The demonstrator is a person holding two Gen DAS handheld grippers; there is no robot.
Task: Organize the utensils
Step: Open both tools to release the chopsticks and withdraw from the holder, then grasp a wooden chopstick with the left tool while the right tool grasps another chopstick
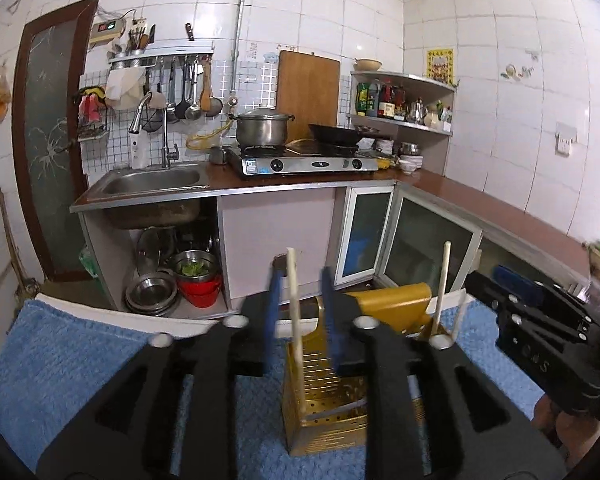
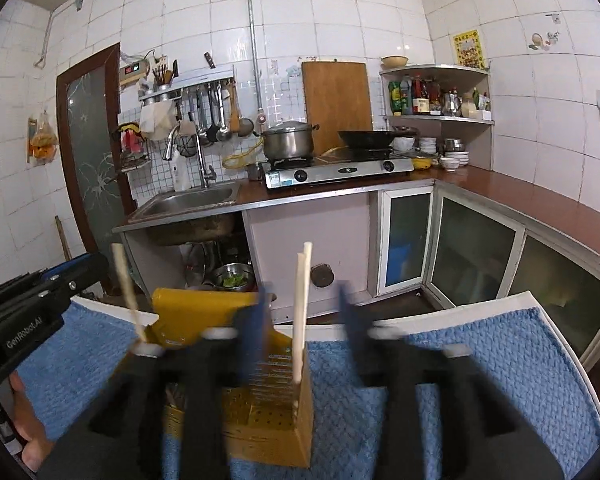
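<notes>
Both hand-held grippers, left (image 1: 300, 300) and right (image 2: 304, 308), jaws apart w/ nothing gripped; chopsticks (image 2: 302, 316) in gold holder (image 1: 328, 400): light, stiff, slick—pinch mid-shaft.

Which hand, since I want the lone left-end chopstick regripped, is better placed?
Left. The left gripper stands open with the lone chopstick between its pads. The right gripper straddles the other pair at the opposite end of the holder.

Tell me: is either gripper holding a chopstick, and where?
Neither. Left gripper and right gripper stand open around chopsticks resting in the yellow holder.
</notes>
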